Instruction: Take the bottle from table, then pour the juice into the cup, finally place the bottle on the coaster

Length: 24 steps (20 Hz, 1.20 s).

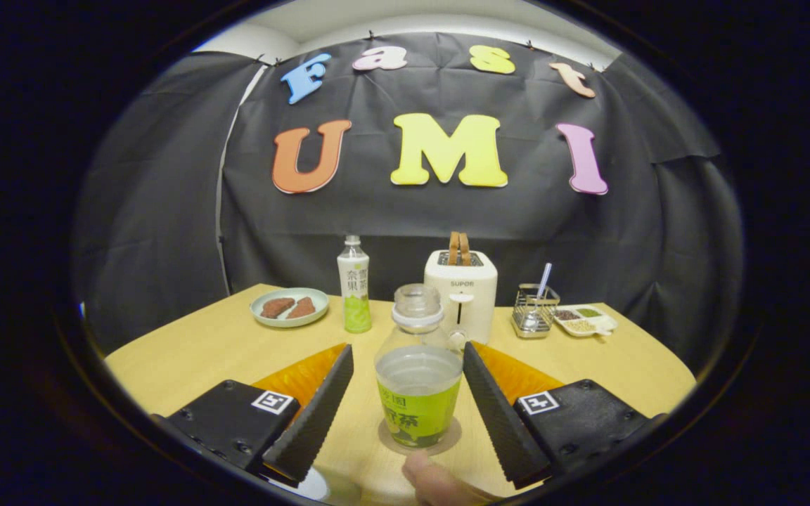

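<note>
**Inspector:** State of the gripper (405,393)?

**Assistant:** Its fingers (317,414) are spread wide, one to either side of the bottle (418,372), with a clear gap on both flanks. Neither finger touches it.

**Inspector:** Location of the bottle?

**Assistant:** Upright, near the front edge of the table (201,351), standing on a round coaster (447,441). Cap on, pale liquid partway up, green label around the lower body. A fingertip (433,481) shows at the very front edge, just before the coaster.

**Inspector:** Other items?

**Assistant:** Along the back edge: a plate (289,307) with two brown pieces toward the left corner, a second taller bottle (354,284) beside it, a toaster (461,284) behind the near bottle, then a wire holder (535,309) and a small divided dish (586,320) toward the right corner. I cannot identify the cup.

**Inspector:** Step in hand?

**Assistant:** In my judgement, the last one: bottle set on the coaster, grip released. It could equally be a pick-up; the scene alone does not settle it.

**Inspector:** Next move?

**Assistant:** If releasing, a straight draw back, keeping both fingers clear of the bottle's sides so it is not tipped.
</note>
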### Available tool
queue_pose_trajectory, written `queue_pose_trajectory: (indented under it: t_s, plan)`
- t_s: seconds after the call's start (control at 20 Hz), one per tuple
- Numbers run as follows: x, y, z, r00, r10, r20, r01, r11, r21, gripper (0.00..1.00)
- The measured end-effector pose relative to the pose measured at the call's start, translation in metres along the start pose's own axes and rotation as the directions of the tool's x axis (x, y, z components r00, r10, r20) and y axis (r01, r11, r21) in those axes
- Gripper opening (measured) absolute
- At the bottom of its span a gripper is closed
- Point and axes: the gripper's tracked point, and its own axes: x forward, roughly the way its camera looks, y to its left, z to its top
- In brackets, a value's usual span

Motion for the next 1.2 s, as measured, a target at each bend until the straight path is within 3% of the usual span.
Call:
queue_pose_trajectory:
  t_s: [0.3, 0.5, 0.8, 0.9, 1.2]
  plan:
    - [-0.076, -0.002, 0.038, 0.993, -0.054, 0.103, 0.059, 0.997, -0.045, 1.0]
    - [-0.138, -0.01, 0.053, 0.986, -0.096, 0.135, 0.097, 0.995, -0.003, 1.0]
    - [-0.229, -0.038, 0.055, 0.981, -0.149, 0.126, 0.141, 0.988, 0.067, 1.0]
    - [-0.253, -0.056, 0.051, 0.972, -0.195, 0.131, 0.189, 0.98, 0.062, 1.0]
    - [-0.282, -0.071, 0.023, 0.959, -0.225, 0.17, 0.228, 0.974, 0.004, 1.0]
